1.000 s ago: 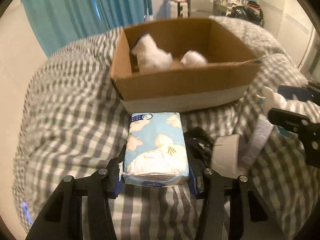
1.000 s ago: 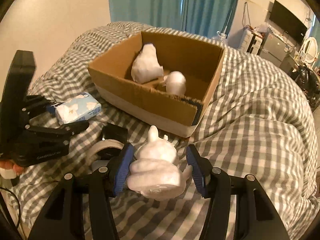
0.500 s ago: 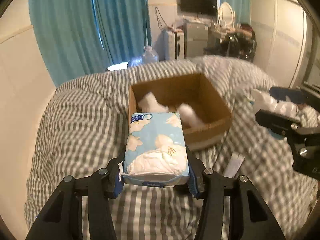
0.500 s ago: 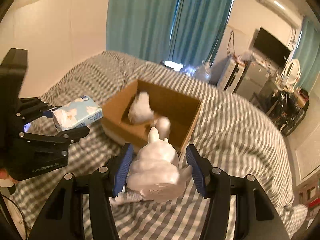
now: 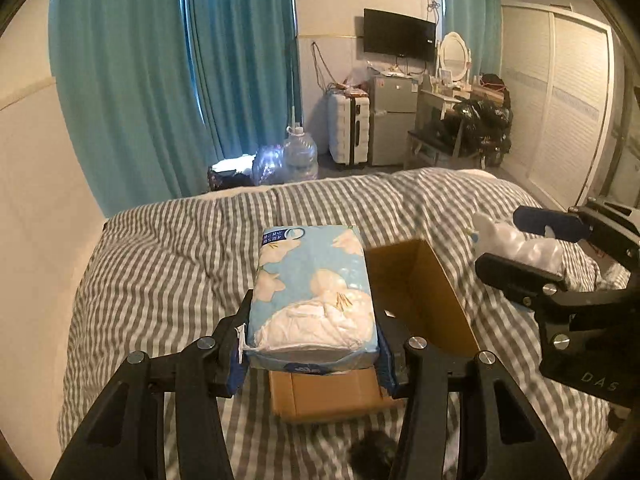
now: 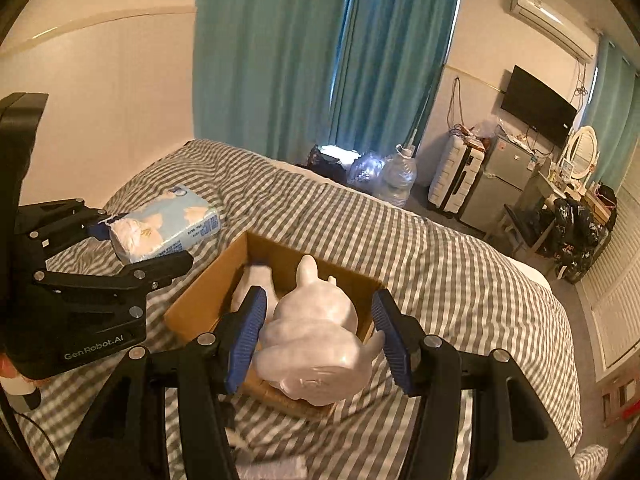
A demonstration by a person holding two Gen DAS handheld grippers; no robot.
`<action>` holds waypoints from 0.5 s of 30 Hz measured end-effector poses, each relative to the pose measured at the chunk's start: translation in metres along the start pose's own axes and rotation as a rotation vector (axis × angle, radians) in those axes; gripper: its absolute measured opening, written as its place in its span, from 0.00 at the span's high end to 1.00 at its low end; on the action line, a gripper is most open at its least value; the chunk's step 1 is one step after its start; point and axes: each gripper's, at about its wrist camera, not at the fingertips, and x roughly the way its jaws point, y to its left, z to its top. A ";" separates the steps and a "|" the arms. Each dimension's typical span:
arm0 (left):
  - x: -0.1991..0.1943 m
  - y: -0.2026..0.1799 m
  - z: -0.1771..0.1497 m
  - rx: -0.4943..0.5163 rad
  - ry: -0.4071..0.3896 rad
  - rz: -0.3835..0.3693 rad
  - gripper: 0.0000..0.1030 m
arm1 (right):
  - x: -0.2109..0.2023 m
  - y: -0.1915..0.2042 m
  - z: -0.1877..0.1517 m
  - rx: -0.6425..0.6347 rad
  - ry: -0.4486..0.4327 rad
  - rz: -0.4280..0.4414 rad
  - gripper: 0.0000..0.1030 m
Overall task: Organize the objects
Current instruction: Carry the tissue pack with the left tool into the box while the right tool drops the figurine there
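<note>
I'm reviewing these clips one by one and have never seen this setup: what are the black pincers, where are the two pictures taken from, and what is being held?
There is no robot arm here: a person carries a two-finger gripper in each hand, and a wide-angle camera on each gripper looks forward along its fingers. That explains the round, bent pictures.

The left camera's picture shows the left gripper shut on a blue tissue pack. The right camera's picture shows the right gripper with a white animal figurine between its blue pads; both pads seem to touch it. Each gripper also appears at the edge of the other's picture.

Below both lies a bed with a striped grey and white cover, and on it an open cardboard box with something white already inside. Both items are held above the box.
</note>
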 end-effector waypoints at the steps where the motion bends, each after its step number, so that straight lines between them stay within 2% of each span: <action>1: 0.009 0.002 0.004 0.000 0.002 -0.003 0.50 | 0.007 -0.002 0.005 0.007 0.004 0.001 0.47; 5: 0.048 0.009 0.014 -0.003 0.043 -0.010 0.50 | 0.047 -0.011 0.016 0.029 0.035 0.008 0.47; 8: 0.077 0.011 0.009 -0.007 0.086 -0.029 0.50 | 0.081 -0.014 0.015 0.036 0.074 0.020 0.47; 15: 0.135 0.007 -0.012 -0.011 0.183 -0.078 0.50 | 0.157 -0.018 -0.012 0.075 0.199 0.052 0.47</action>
